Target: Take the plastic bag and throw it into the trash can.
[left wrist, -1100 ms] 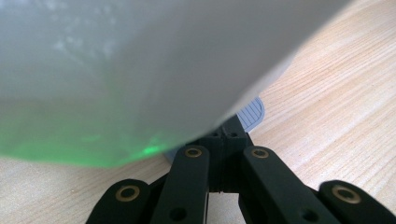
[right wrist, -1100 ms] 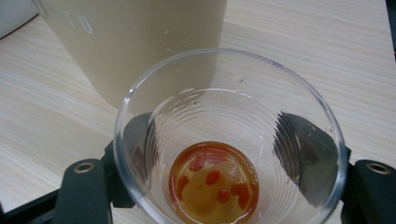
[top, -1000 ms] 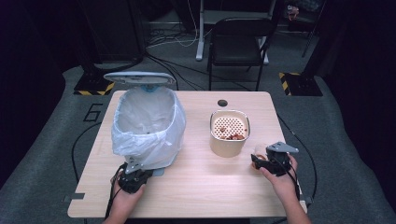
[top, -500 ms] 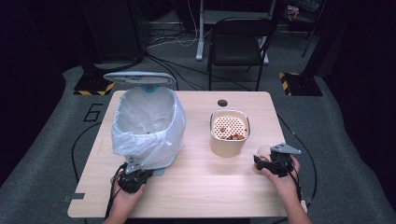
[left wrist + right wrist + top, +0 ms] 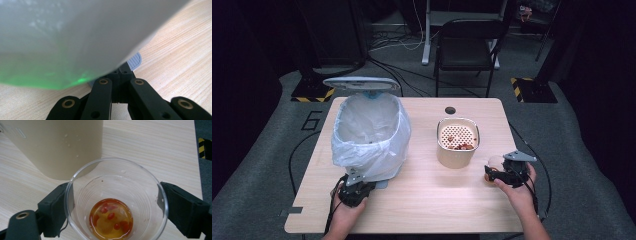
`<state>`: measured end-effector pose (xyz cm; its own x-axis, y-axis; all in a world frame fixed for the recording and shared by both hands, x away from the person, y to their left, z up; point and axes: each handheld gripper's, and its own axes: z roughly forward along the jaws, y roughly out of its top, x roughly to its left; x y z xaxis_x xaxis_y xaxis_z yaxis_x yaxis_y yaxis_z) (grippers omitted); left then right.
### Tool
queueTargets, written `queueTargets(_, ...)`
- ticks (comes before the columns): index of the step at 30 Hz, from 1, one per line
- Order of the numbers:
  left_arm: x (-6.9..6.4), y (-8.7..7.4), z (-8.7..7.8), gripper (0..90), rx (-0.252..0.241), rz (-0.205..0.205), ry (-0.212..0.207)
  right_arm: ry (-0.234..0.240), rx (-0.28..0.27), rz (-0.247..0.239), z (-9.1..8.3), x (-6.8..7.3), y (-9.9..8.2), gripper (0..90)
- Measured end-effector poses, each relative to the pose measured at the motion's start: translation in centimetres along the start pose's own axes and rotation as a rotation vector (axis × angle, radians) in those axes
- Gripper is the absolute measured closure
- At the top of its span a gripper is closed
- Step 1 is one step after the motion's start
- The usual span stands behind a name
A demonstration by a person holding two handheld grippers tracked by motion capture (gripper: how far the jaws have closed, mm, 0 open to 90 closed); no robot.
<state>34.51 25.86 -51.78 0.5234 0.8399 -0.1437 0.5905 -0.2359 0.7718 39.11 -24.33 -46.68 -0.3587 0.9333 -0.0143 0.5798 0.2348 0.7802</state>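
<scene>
Nearest the person, the right gripper (image 5: 490, 173) stands on the table (image 5: 427, 210) with a clear plastic cup (image 5: 115, 202) between its fingers (image 5: 53, 206). The fingers have just been opening, and in the right gripper view they sit wide, flanking the rim on both sides, the left one close against the cup wall and the right one just off it, so the grip looks released rather than pressed. A little orange liquid with red bits lies at the cup's bottom. This looks like the setting-down step after emptying the cup: the next move calls for drawing the gripper straight back without tipping the cup. On the other side, the left gripper (image 5: 353, 186) has its fingers closed together at the foot of the bin (image 5: 369, 135), seemingly pressing its grey pedal (image 5: 134, 60), with the lid (image 5: 361, 83) raised. Just beyond the cup stands the beige strainer pot (image 5: 456, 142), holding red scraps.
</scene>
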Motion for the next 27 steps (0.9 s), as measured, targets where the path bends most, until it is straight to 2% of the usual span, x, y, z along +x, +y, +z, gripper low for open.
queueTargets(7, 0.0, 0.0, 0.0, 90.0, 0.0, 0.001, 0.0, 0.001, -0.027, -0.038, -1.0, 0.4, 1.0, 12.9)
queueTargets(14, 0.0, 0.0, 0.0, 90.0, 0.001, 0.001, 0.0, 0.043, -0.065, -0.074, -1.8, 1.6, 3.0, 15.9)
queueTargets(21, 0.0, 0.0, 0.0, 90.0, 0.0, 0.0, -0.002, 0.101, -0.078, -0.099, -1.7, 2.5, 5.2, 32.8)
queueTargets(24, 0.0, 0.0, 0.0, 90.0, 0.0, 0.0, -0.003, 0.111, -0.072, -0.086, -1.5, 2.6, 6.1, 41.1)
queueTargets(27, 0.0, 0.0, 0.0, 90.0, 0.0, 0.0, -0.003, 0.111, -0.067, -0.075, -1.2, 2.5, 6.9, 45.1)
